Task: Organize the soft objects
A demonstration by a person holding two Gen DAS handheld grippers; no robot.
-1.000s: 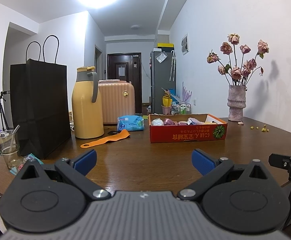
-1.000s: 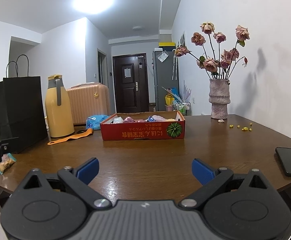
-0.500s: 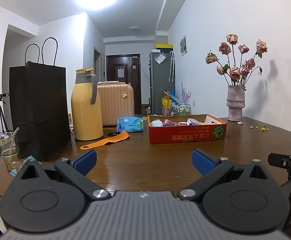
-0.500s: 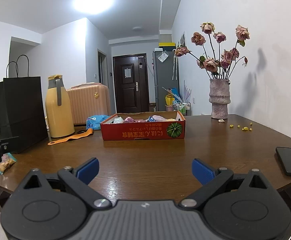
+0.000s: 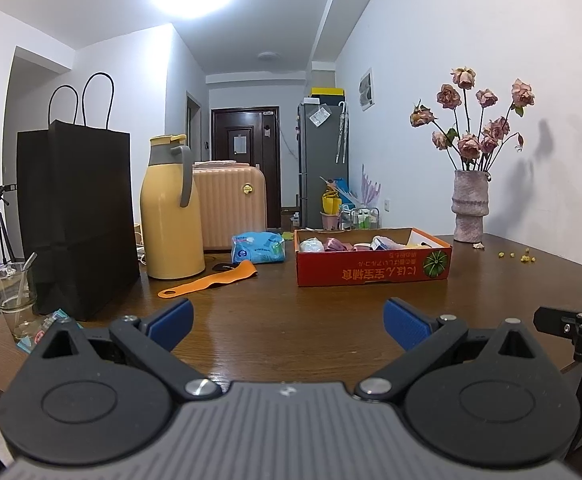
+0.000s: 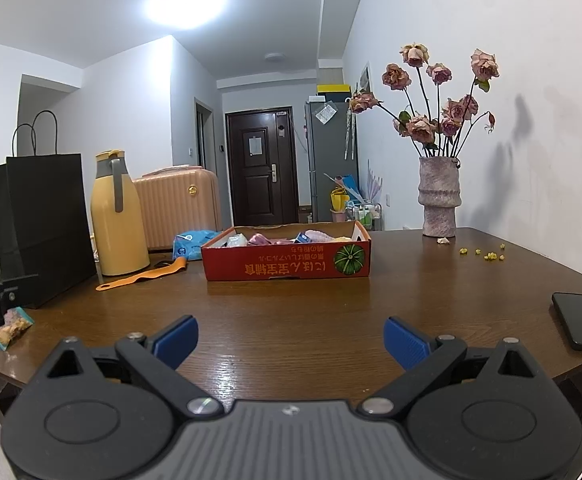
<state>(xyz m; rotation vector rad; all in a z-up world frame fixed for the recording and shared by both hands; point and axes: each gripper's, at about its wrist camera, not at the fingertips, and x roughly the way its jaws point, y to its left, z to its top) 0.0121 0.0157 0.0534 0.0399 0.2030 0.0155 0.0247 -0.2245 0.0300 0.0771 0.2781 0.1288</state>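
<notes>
Hovering low over the near edge of the brown worktop (image 6: 291, 320), the left tool (image 5: 287, 318) and the right tool (image 6: 291, 338) both stand with their blue pads spread wide and nothing between them. The soft things sit well ahead of both: a huddle of small pale, pink and blue bundles (image 6: 283, 238) lies inside the shallow red cardboard box (image 6: 287, 266), reaching up to about its rim. Just left of the box, out on the wood, lie a blue soft packet (image 5: 257, 247) and a limp orange strap (image 5: 211, 280); near the black paper bag (image 5: 75, 220) a small snack pouch (image 6: 9, 326) rests by the worktop's edge.

That layout fits either a box already filled with a few strays left out, or a box of jumbled things waiting to be sorted; the pictures do not settle which.

By the look of them these pieces should be light and yielding. The bundles would likely squash under the pads, so a pinch across the thickest fold ought to hold better than a nip at a loose corner. The blue packet looks glossy and may slide; taking it across its short middle seems safest. The strap is thin and floppy, and would probably droop from wherever it is pinched
</notes>
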